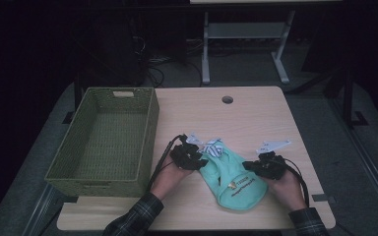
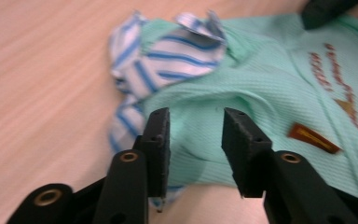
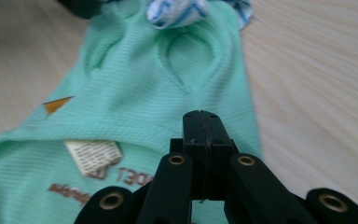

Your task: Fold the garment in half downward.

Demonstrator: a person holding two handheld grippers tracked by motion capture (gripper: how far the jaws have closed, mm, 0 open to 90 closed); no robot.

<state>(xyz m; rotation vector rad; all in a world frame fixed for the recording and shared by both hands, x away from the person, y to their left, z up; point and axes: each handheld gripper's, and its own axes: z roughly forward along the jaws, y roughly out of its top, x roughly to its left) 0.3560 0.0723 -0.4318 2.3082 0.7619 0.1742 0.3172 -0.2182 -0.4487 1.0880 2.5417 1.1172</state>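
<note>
Wooden table (image 1: 256, 118), green shirt (image 1: 231, 179) beside the basket (image 1: 106, 140)
Left gripper (image 2: 196, 135) jaws spread above the cloth; right gripper (image 3: 201, 135) pressed together at the shirt's edge

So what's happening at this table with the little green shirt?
A person at a wooden table is handling a small mint-green garment with striped trim, using handheld tongs in each hand. The left tongs stand open over the cloth's edge, gripping nothing. The right tongs are shut at the garment's other side; whether they pinch fabric is unclear. A green woven basket sits to the left.
</note>
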